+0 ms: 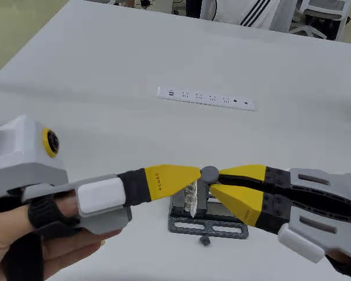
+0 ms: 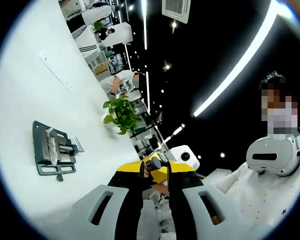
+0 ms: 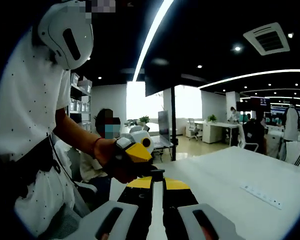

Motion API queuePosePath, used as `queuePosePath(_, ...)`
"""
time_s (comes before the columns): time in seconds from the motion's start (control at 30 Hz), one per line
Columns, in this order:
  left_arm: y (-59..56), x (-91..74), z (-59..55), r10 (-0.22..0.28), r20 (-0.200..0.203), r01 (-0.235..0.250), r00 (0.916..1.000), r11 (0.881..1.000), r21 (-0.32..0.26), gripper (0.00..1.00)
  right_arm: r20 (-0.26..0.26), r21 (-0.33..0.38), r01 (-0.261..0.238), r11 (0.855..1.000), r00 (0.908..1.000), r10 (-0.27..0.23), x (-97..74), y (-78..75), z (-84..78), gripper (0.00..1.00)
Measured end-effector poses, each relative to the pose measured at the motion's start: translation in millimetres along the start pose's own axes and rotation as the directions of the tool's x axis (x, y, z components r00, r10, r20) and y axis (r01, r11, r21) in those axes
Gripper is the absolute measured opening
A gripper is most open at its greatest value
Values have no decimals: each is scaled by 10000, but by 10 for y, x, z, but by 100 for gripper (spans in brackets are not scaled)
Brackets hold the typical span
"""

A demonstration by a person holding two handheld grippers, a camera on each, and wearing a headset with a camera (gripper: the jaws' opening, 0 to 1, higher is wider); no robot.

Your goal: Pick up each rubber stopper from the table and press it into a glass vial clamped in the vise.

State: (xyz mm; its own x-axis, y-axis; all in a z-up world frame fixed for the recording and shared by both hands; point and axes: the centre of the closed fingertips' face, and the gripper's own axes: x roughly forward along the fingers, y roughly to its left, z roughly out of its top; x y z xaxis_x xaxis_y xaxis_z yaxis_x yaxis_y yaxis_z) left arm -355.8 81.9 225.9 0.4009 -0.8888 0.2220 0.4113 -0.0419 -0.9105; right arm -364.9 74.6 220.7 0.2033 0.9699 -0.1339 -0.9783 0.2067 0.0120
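A grey rubber stopper point(image 1: 209, 173) hangs in the air just above the vise, caught between the yellow tips of both grippers. My left gripper point(image 1: 199, 174) comes in from the left and is shut on the stopper point(image 2: 154, 163). My right gripper point(image 1: 214, 181) comes in from the right, its jaws nearly together, tips against the stopper point(image 3: 157, 173). Directly below stands a small grey vise point(image 1: 222, 226) with a glass vial point(image 1: 191, 198) clamped in it. In the left gripper view the vise point(image 2: 42, 150) and vial point(image 2: 52, 147) lie off to the left.
A white power strip point(image 1: 206, 98) lies on the white table point(image 1: 105, 70) behind the vise. A potted plant point(image 2: 121, 114) stands at the table's far side. People sit at the table's far edge.
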Motion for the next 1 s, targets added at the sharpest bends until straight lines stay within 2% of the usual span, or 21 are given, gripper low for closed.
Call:
queuePosePath(0.03, 21, -5, 3, -5, -31, 6, 10000, 9998, 186, 14, 22, -58, -26, 10000, 10000, 26, 5, 10, 17, 1)
queuePosePath(0.07, 13, -4, 6, -44, -44, 44, 10000, 10000, -35, 13, 53, -204, -63, 9998, 10000, 64, 13, 22, 41, 1)
queuePosePath(0.13, 2, -4, 7, -93, -44, 93, 9999, 9999, -38, 13, 94, -243, -79, 9997, 9999, 82, 26, 34, 73, 1)
queuePosePath(0.2, -57, -7, 8, -449, -24, 448, 9990, 9984, -331, 13, 196, -287, -95, 9995, 9998, 101, 37, 39, 110, 1)
queuePosePath(0.27, -99, -21, 28, -761, 117, 767, 9970, 9951, -618, 13, 278, -247, -127, 9996, 9995, 133, 37, 39, 126, 1)
queuePosePath(0.4, -108, -55, 98, -857, 515, 895, 9950, 9931, -757, 13, 673, 166, -80, 9998, 9977, 68, 18, 19, 189, 1)
queuePosePath(0.47, -102, -51, 91, -806, 515, 841, 9954, 9941, -688, 13, 829, 278, -63, 9996, 9966, 40, 21, 21, 223, 1)
queuePosePath(0.57, -168, -26, 60, -1205, 492, 1252, 9915, 9861, -1089, 15, 818, 149, -88, 9998, 9966, 75, 45, 42, 250, 1)
queuePosePath(1.0, -209, 12, 11, -1489, 376, 1529, 9881, 9771, -1477, 16, 836, -205, -361, 9991, 9958, 377, 97, 133, 321, 1)
